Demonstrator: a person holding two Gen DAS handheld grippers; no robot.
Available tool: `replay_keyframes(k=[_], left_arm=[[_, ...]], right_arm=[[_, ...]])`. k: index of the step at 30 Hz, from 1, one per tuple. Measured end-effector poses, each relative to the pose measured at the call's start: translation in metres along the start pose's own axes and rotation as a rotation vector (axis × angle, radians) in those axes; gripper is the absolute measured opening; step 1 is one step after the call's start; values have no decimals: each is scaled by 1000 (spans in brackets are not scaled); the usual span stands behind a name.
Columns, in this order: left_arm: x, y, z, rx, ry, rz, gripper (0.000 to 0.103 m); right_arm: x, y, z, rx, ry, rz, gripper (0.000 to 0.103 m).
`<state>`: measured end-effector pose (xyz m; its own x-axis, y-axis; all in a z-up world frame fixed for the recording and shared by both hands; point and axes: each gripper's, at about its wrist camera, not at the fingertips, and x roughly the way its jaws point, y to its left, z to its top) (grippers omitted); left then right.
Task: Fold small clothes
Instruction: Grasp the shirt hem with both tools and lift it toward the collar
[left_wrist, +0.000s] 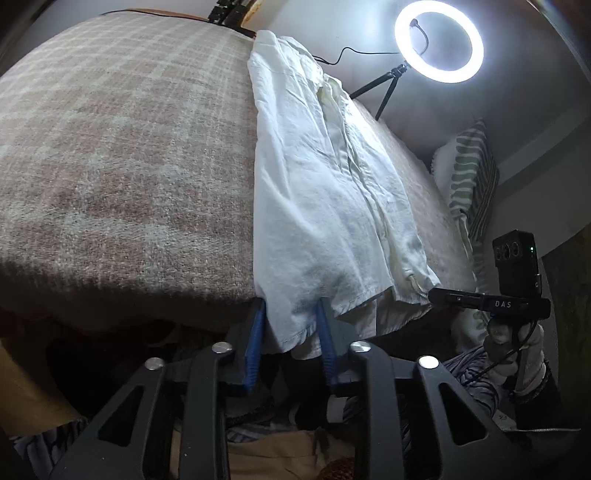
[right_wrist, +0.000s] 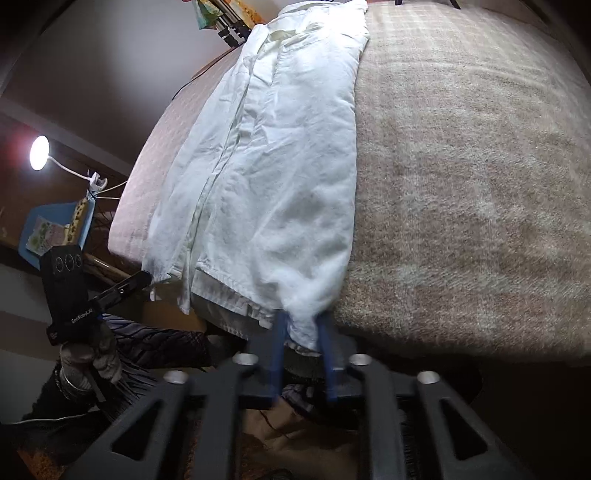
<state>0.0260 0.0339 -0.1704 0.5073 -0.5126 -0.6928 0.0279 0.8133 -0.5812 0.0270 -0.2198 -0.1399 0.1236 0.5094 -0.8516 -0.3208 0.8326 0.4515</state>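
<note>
Lettering "DAS" on right gripper (left_wrist: 436, 295), "GenRobot.AI" on left gripper (right_wrist: 146, 277).

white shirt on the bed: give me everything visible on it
The white crinkled woven shirt lies folded lengthwise into a long narrow strip on the beige plaid blanket, placket and collar showing. Its near hem overhangs the bed edge, where the left gripper and right gripper each pinch a corner.

Counts: 1 white shirt (left_wrist: 325, 192) on 1 plaid blanket (left_wrist: 122, 155). 2 grippers at the blanket's near edge: left gripper (left_wrist: 291, 314), right gripper (right_wrist: 301, 323). 2 lights: 1 ring light (left_wrist: 439, 40) beyond the blanket, 1 clip lamp (right_wrist: 38, 152) beside it. 1 striped pillow (left_wrist: 471, 177).
</note>
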Motion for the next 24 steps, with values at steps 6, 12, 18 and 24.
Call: replay_keyframes(k=[6,12,18,24], left_arm=[[-13,-1,1,48,-39,0,6],[-18,1,5,38,-27,-37,19],[-3,12,6,-48,24,-76,37],[3,13,8,-62,49,-134,11]], right_arm=[[-9,-7,-10,-19,-32,7,2],[-7,-16,-9,-27,-25,53,8],[-14,-36,3,2,-29,156,43],[0,-48,7,44,23,220,15]])
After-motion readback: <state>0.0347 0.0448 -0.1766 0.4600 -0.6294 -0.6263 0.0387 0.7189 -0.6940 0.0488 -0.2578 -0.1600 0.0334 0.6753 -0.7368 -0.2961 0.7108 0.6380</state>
